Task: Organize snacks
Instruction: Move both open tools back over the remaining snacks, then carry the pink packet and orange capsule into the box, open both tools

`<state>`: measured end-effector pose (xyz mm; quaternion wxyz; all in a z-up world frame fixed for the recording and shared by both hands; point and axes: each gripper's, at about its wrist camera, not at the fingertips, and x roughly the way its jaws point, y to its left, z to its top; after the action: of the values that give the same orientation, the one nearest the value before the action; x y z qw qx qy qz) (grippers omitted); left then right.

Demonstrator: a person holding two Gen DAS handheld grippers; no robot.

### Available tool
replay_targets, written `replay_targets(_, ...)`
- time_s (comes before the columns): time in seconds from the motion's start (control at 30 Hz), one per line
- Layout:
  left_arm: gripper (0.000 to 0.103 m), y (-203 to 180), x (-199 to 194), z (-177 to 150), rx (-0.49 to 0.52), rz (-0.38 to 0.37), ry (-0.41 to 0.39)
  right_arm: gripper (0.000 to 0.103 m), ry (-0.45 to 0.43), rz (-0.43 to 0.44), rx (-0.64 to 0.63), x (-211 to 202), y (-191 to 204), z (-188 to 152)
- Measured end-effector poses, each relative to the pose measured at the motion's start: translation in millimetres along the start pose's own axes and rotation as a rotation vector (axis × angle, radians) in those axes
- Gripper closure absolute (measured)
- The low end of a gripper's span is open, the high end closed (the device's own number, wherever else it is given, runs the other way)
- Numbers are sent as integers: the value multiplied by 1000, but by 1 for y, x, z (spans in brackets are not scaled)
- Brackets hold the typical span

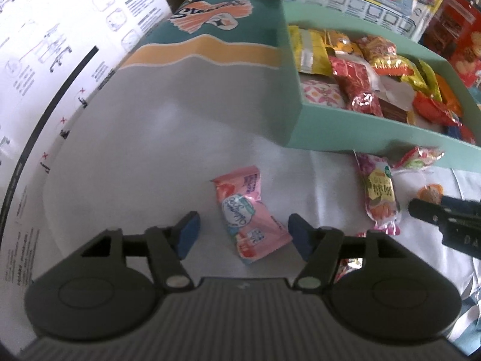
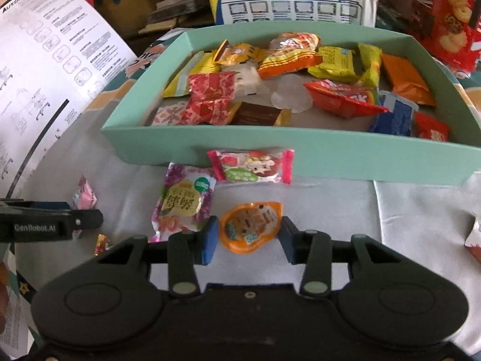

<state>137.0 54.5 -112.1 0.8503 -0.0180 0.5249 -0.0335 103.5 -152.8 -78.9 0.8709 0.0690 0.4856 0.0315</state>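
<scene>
A mint-green box [image 2: 270, 153] holds several wrapped snacks; it also shows in the left wrist view [image 1: 354, 126]. My left gripper [image 1: 243, 234] is open, its blue pads either side of a pink snack packet [image 1: 249, 210] on the white cloth. My right gripper [image 2: 248, 237] is open around an orange jelly cup [image 2: 251, 225], pads close to its sides. A purple-flowered packet [image 2: 183, 201] and a pink-edged candy packet [image 2: 252, 167] lie in front of the box. The right gripper shows at the right edge of the left wrist view [image 1: 445, 219].
A large white printed sheet [image 2: 45, 69] curls up on the left. Boxes and a red cookie package [image 2: 448, 21] stand behind the green box. A small foil candy [image 2: 102, 242] lies near the left gripper's body [image 2: 45, 222]. Another wrapper [image 2: 475, 234] sits at the right edge.
</scene>
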Motion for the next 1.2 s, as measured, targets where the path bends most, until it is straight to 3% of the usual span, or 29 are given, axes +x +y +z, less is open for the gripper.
replay_targets(0.23,38,-2,5,8,-53,16,1,61,-6,10,25,-6,-8,-6)
replay_targets(0.27,46,-2,5,8,-60,19,-7,61,-4,12,29,-5,-9,-5)
replay_targets(0.3,63,-2,4,8,-58,27,-18,61,-4,13,35,-7,-10,-7)
replay_targets(0.4,76,-1,1,6,-57,24,-35,61,-4,15,57,-11,-15,-10)
replay_targets(0.63,77,-6,-11,-4,-33,-10,-25,61,-20,21,122,-25,-31,-13)
replay_targets(0.8,77,-23,-36,1,12,-73,-68,61,-71,30,161,-45,-46,-2)
replay_targets(1.07,77,-82,-56,54,146,-163,-184,61,-168,66,215,-65,-67,48)
replay_targets(1.2,77,-112,-39,84,195,-199,-167,61,-173,81,227,-60,-71,71)
